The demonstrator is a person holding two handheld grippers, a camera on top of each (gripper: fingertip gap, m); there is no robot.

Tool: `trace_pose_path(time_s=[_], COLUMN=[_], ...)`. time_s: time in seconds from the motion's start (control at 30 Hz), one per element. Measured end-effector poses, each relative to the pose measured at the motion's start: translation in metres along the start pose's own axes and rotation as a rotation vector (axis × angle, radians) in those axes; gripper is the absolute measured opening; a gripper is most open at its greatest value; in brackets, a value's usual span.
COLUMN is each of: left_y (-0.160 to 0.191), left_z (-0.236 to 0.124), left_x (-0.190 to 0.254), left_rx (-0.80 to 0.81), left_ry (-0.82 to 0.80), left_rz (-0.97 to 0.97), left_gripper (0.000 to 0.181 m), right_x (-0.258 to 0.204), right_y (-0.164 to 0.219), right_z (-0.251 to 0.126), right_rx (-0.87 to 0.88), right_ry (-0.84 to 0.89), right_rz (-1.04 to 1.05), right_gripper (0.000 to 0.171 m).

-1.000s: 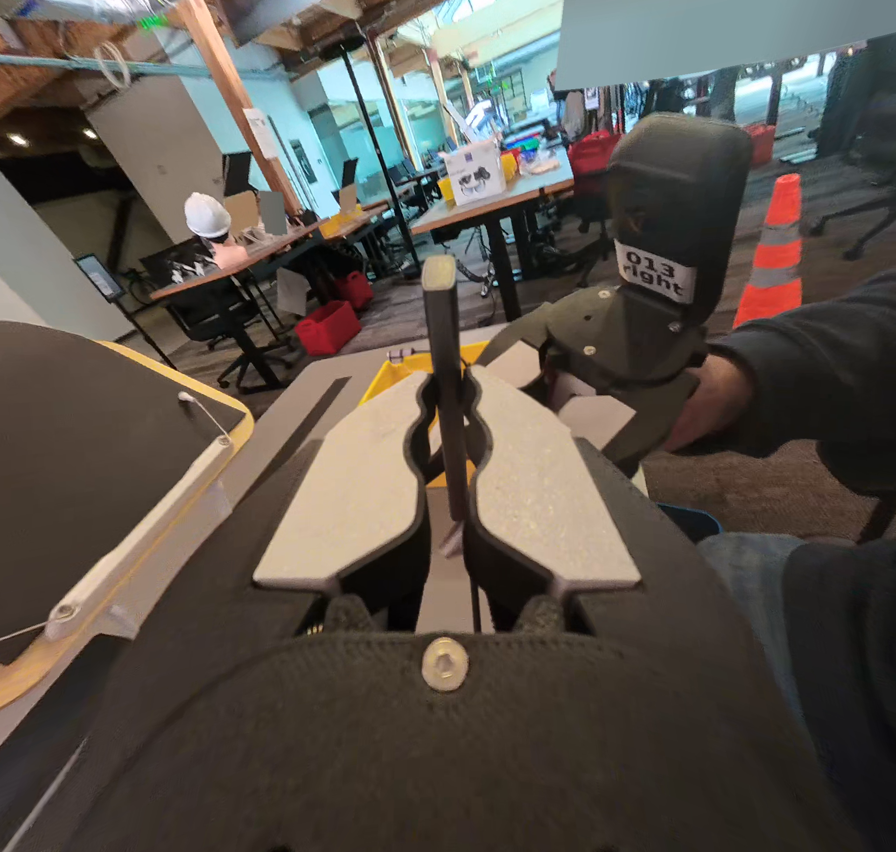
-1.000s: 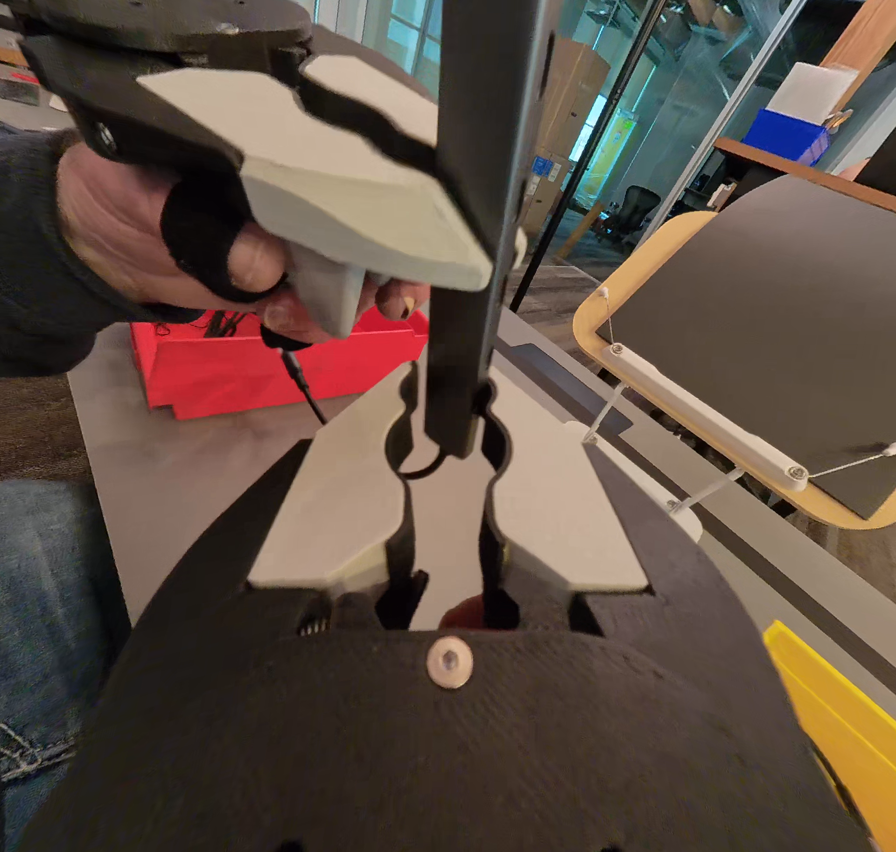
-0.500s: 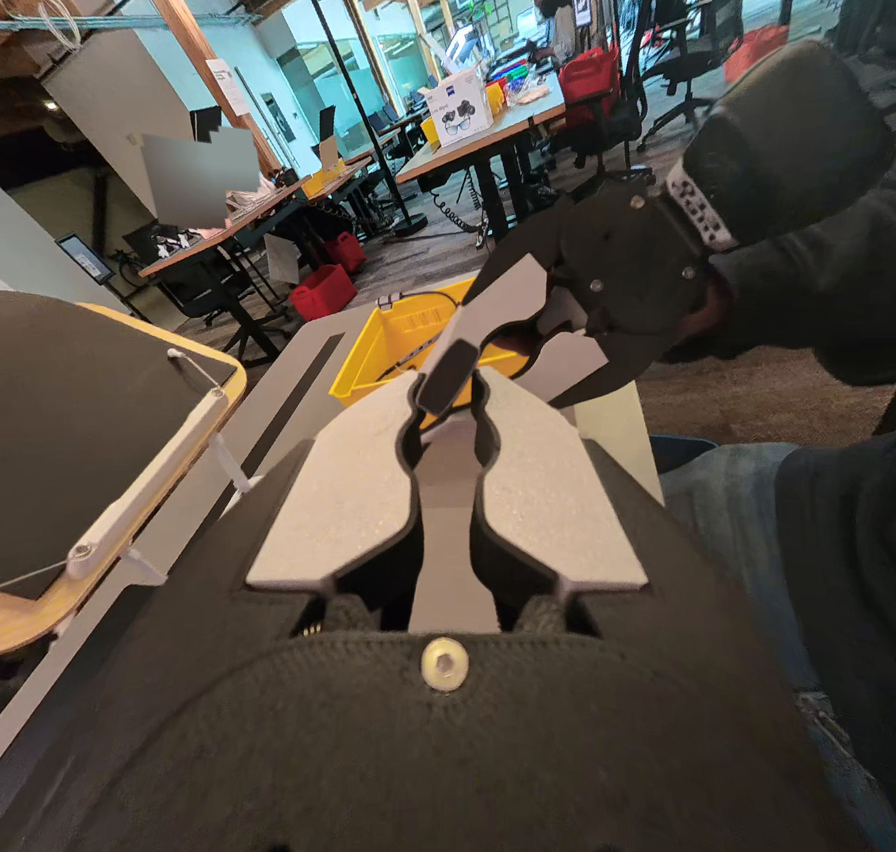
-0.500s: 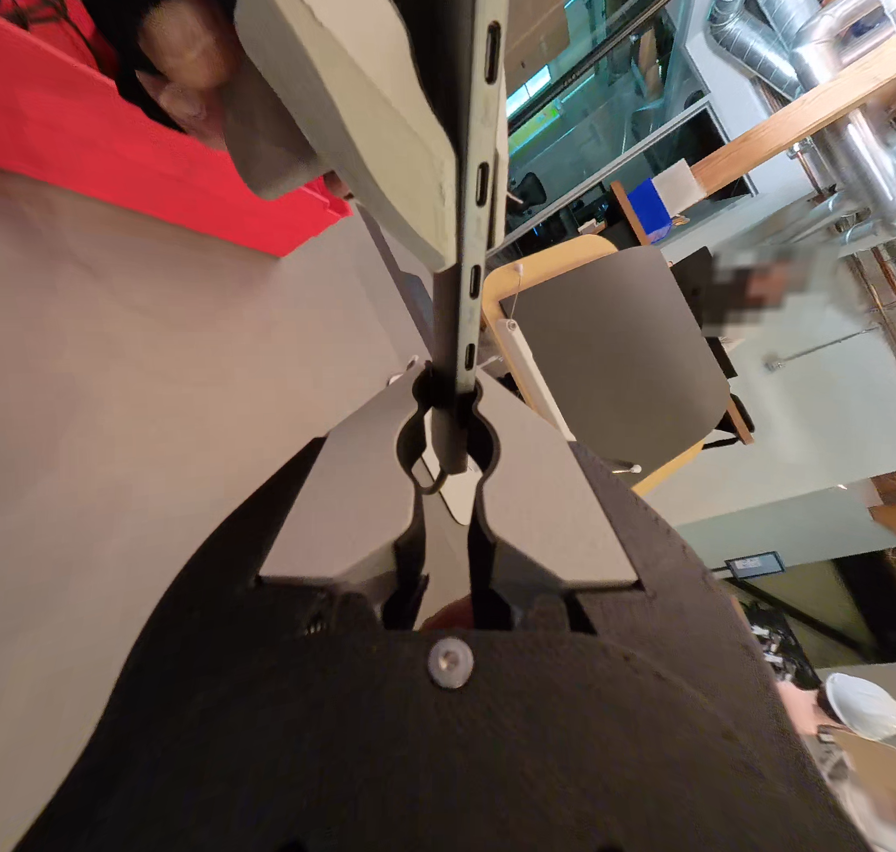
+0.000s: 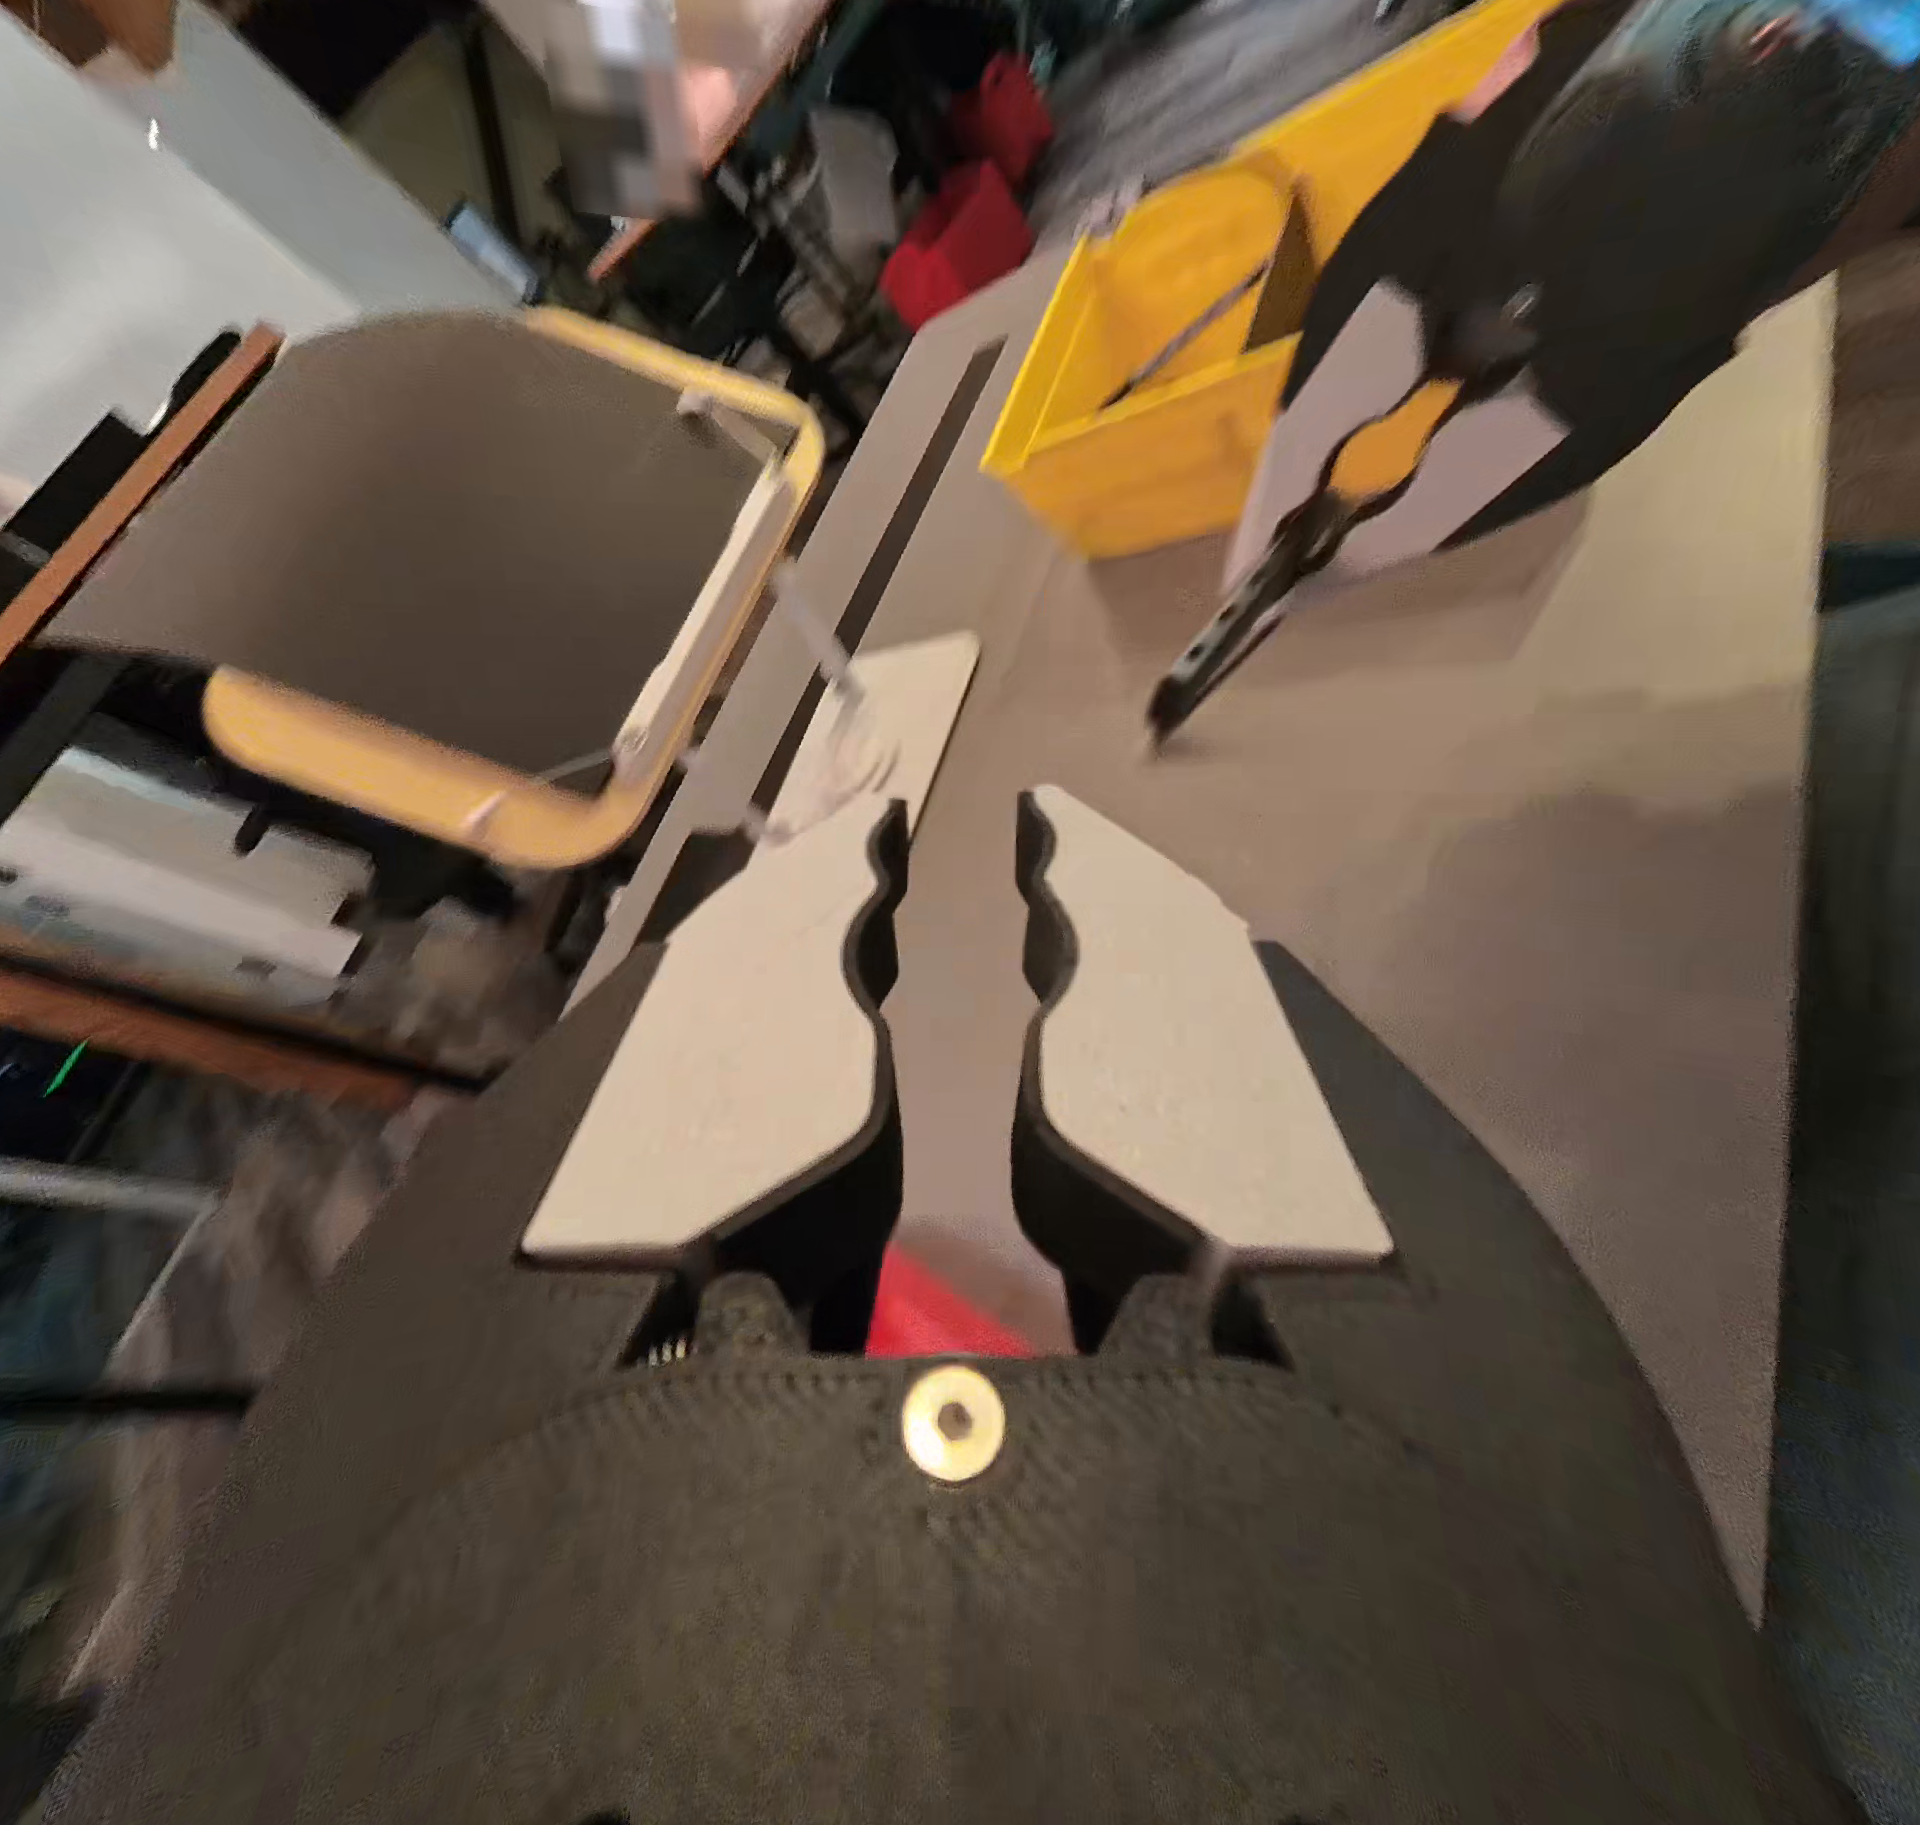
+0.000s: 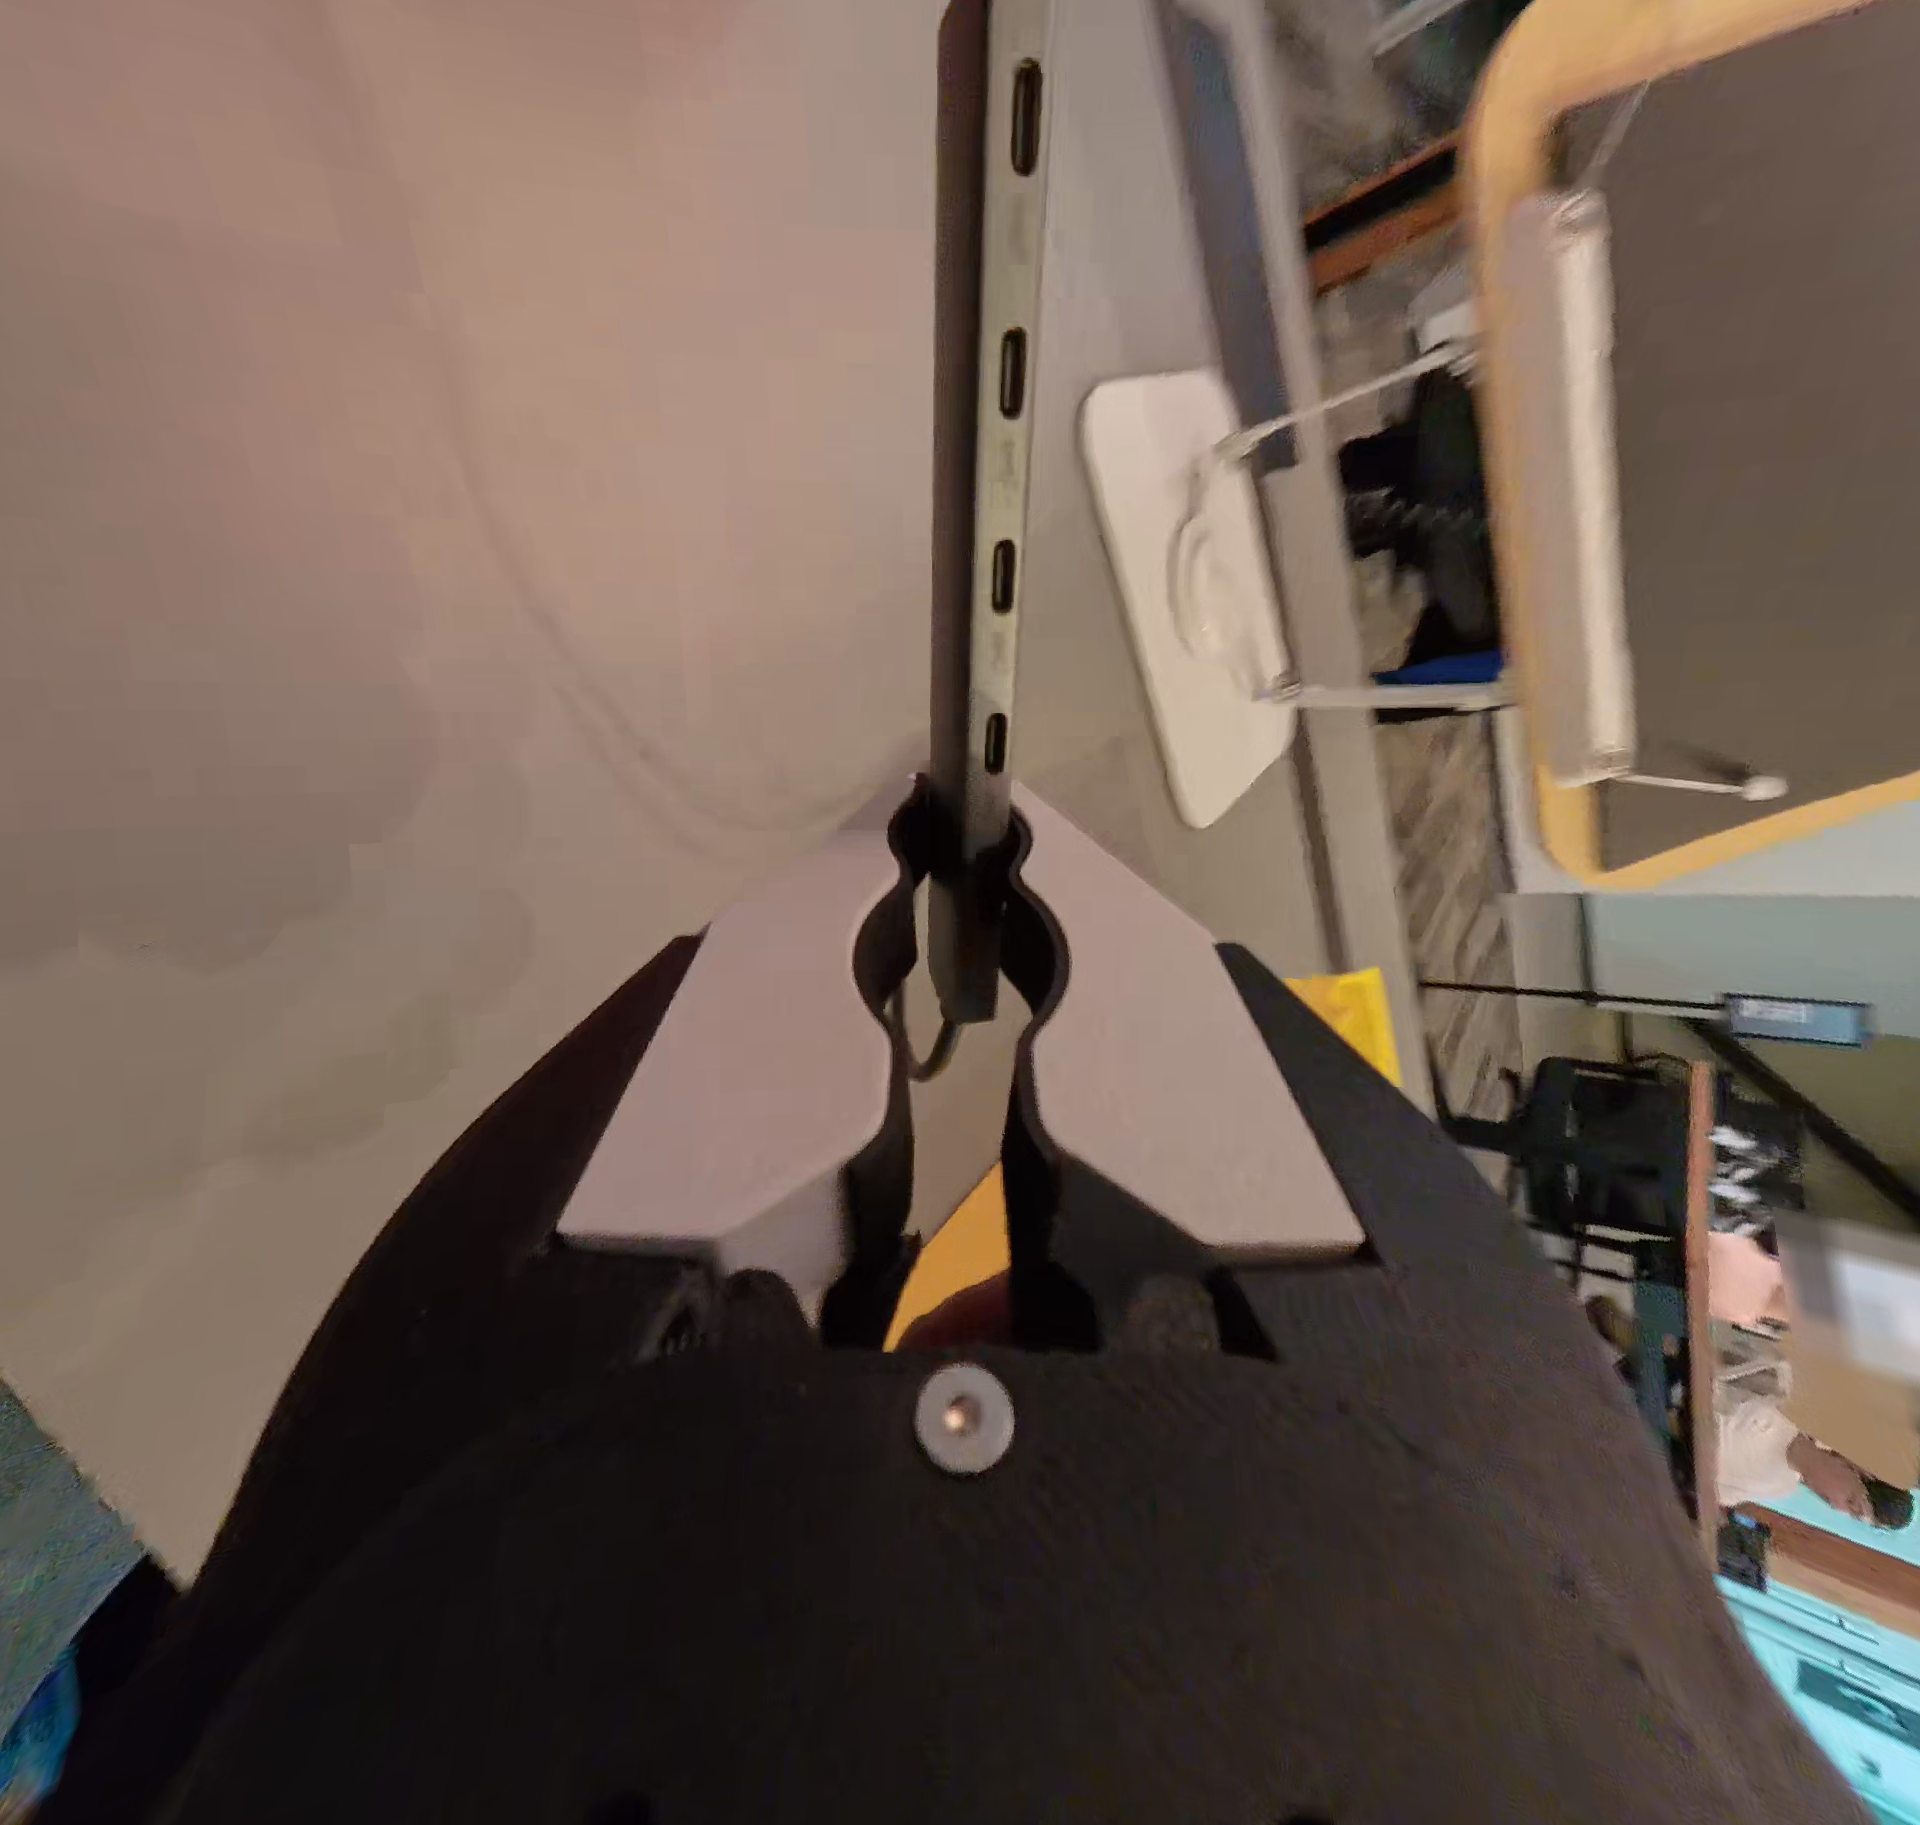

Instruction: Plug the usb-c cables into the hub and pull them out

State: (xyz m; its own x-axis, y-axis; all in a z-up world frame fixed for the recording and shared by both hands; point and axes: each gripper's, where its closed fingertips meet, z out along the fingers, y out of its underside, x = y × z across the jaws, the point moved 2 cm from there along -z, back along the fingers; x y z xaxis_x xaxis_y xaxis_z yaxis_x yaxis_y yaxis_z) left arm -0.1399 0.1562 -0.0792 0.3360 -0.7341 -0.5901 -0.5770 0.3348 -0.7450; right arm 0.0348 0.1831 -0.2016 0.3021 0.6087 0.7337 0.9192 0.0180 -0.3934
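The left gripper (image 5: 958, 840) is showing pale grey fingers (image 5: 1164, 1048) with wavy black edges. A silver screw (image 5: 953, 1423) is sitting in its textured black body.

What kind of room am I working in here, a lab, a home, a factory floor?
Most likely an open-plan office or workshop. Long desks stand in the background, red bins sit on the floor beneath them, and a yellow bin rests on the grey work table.

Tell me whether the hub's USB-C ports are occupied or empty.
Empty. In the right wrist view the hub, clamped in the right gripper, shows four open slots along its edge, with no plug in any.
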Motion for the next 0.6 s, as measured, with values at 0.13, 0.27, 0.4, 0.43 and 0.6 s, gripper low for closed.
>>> trace_pose_path(time_s=[0.13, 0.27, 0.4, 0.43, 0.6], left_y=[0.061, 0.139, 0.193, 0.204, 0.241], left_z=[-0.042, -0.082, -0.095, -0.093, -0.085], left_x=[-0.033, -0.038, -0.043, -0.043, -0.052], left_rx=[-0.246, -0.58, -0.723, -0.734, -0.757], left_ry=[-0.092, -0.052, -0.078, -0.078, -0.162], left_rz=[0.038, 0.052, 0.021, -0.002, -0.028], left_gripper=[0.021, 0.026, 0.029, 0.031, 0.034], right_x=[-0.027, -0.051, -0.073, -0.077, -0.079], right_y=[0.023, 0.032, 0.04, 0.042, 0.041], right_z=[0.019, 0.031, 0.038, 0.04, 0.036], right_rx=[-0.112, -0.16, -0.208, -0.219, -0.21], right_ry=[-0.121, -0.22, -0.319, -0.33, -0.353], right_rz=[-0.013, -0.009, 0.006, 0.002, 0.052], right_gripper=[0.005, 0.006, 0.02, 0.018, 0.026])
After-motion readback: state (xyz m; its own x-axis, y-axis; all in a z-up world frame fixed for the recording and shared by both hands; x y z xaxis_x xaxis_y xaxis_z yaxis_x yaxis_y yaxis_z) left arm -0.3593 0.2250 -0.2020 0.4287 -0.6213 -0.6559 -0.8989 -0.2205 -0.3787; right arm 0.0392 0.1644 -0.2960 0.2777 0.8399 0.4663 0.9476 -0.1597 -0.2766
